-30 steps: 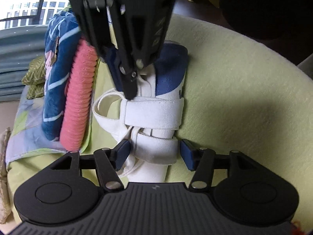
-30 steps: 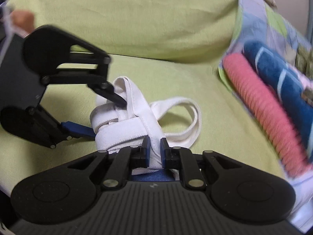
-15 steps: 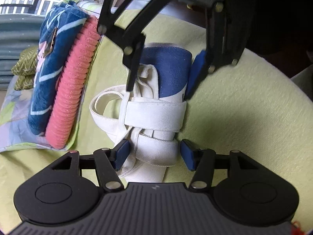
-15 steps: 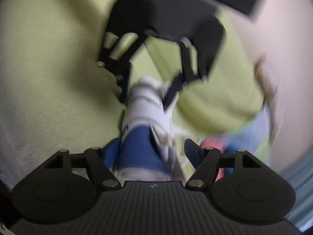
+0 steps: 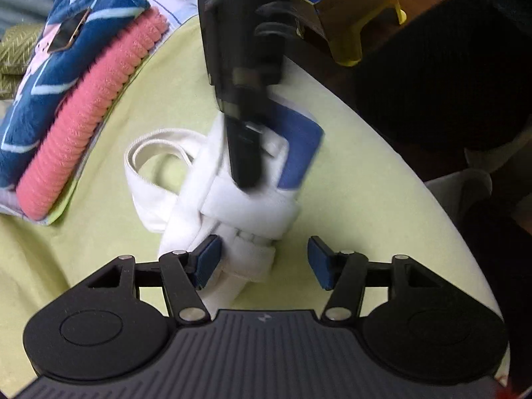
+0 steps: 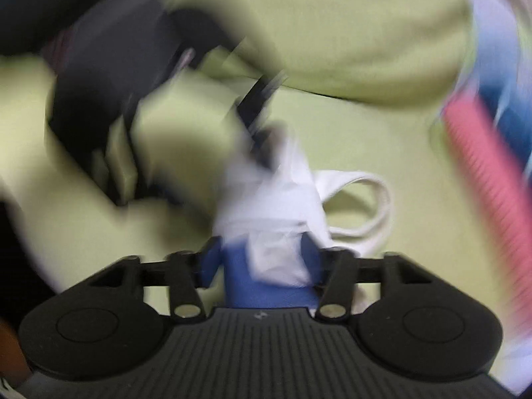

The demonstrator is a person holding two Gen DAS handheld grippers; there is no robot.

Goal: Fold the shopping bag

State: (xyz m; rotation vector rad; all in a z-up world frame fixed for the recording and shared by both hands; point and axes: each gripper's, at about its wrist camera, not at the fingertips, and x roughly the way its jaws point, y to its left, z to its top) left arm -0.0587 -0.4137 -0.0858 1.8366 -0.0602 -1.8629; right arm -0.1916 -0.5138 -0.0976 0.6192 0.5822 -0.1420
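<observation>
Two tongs, one bundle. Nearest me, my left tongs [image 5: 262, 261] stand open astride the near end of the rolled shopping bag [image 5: 249, 206] on the green cover [image 5: 365, 199]; one pad brushes the cloth, the other is clear, so they grip nothing. Farther along, my right tongs [image 6: 262, 261] look clamped on the bag's blue end, though that view is blurred. Beyond, a handle loop [image 5: 149, 153] lies loose. I reckon I should hold the roll firm, keep the strap wrap tight, then tuck that loop.
</observation>
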